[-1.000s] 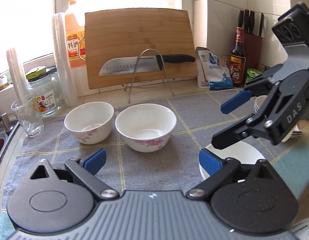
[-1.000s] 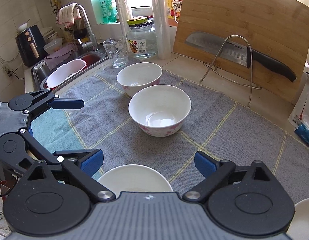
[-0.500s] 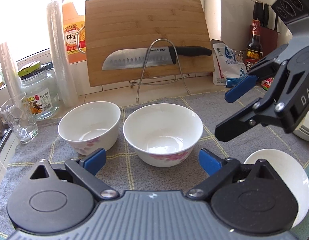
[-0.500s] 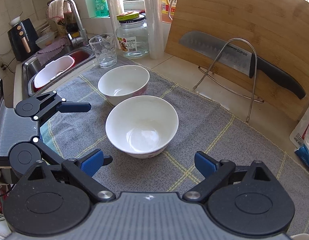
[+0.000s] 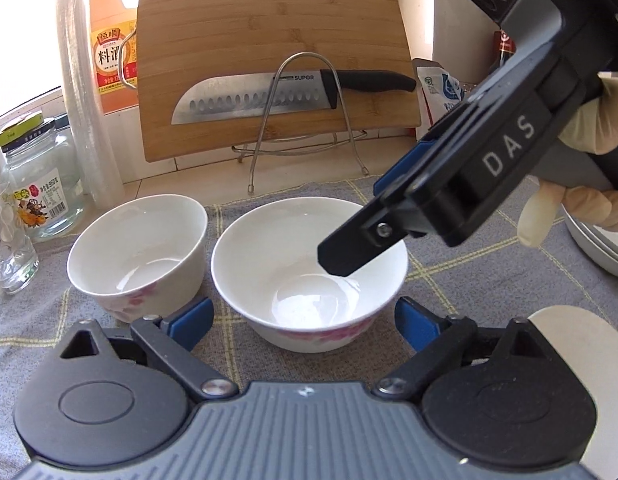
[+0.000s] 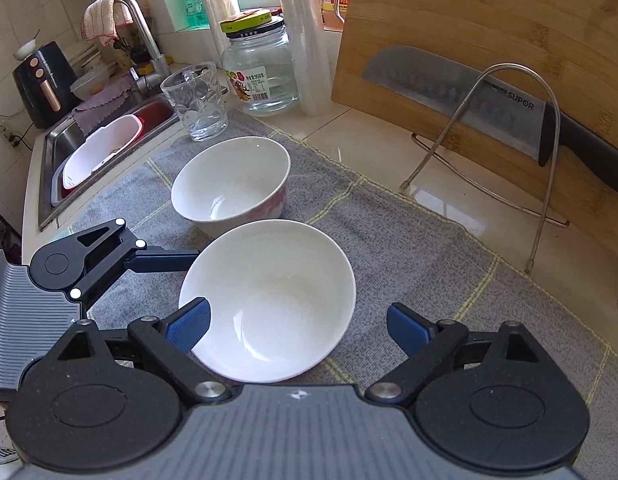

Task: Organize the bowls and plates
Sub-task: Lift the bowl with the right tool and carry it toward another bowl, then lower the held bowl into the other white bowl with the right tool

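Two white bowls with pink flowers stand side by side on a grey cloth. The nearer bowl sits between the open jaws of my left gripper. My right gripper is open and hangs over this bowl's rim, one finger above its inside. The farther bowl stands just to the left, untouched. A small white dish lies at the lower right, and stacked grey plates show at the right edge.
A bamboo cutting board with a knife on a wire stand leans at the back. A jar, a glass and film rolls stand at the left. A sink lies beyond.
Both grippers have moved forward and left toward the nearer bowl. It now lies between my left jaws, and my right gripper has come down over its rim.
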Demonstrator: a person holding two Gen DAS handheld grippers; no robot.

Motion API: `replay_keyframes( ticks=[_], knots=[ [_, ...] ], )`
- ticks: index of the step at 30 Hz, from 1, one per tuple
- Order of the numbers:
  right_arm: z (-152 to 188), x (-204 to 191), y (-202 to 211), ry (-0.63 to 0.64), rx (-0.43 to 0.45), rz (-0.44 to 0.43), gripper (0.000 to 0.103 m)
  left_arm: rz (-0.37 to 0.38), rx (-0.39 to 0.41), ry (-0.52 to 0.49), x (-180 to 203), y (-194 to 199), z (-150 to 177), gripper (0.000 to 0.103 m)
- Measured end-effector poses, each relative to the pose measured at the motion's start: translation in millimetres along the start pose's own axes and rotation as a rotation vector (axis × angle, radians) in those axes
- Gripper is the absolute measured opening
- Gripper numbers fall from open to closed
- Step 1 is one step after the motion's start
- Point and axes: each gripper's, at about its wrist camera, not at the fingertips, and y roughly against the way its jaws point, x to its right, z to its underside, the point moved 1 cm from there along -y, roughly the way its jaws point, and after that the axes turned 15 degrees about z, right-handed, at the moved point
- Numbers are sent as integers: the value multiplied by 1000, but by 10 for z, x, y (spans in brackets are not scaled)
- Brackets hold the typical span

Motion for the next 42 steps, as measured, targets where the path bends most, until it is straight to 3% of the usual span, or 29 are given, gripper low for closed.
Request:
replay_keyframes(
  ticks=[8, 13, 28, 42],
  knots=[
    [-54, -14, -119, 14, -20, -23, 77, 25, -8, 9, -47, -57, -20, 91],
    [-55, 5, -152, 7, -27, -35, 70, 37, -6, 0, -48, -58, -27, 88],
    [-36, 6, -43, -15, -22, -40, 69, 33, -17, -8, 4, -28, -45, 88],
    [44, -59, 448, -1, 22, -78, 69, 27, -10, -20, 274, 338, -143, 88]
  ],
)
